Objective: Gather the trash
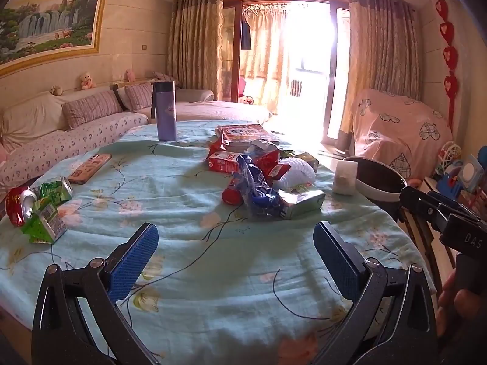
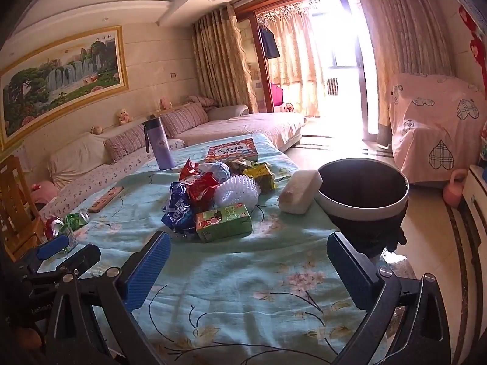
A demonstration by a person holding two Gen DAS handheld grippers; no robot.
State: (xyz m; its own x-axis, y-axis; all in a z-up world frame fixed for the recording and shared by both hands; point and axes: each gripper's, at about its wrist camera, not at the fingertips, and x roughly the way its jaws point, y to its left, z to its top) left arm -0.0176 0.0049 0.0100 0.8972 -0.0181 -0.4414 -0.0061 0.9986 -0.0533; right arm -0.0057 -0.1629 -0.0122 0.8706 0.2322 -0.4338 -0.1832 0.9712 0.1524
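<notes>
- Left gripper (image 1: 236, 261) and right gripper (image 2: 248, 266): jaws spread wide, holding nothing, above the floral tablecloth (image 2: 243, 310).
- Trash pile (image 2: 213, 194) sits mid-table; its green carton (image 2: 223, 223) lies flat, long axis left-right. Print unreadable.
- Bin (image 2: 362, 191) stands at the table's right edge, white block (image 2: 299, 194) beside it.
- Purple bottle (image 1: 166, 111) upright behind.

A pale turquoise tablecloth printed with pink blossoms (image 1: 188, 194) carries a lilac metal bottle (image 1: 166, 111) and a crumpled blue-and-white wrapper (image 2: 179, 210).
</notes>
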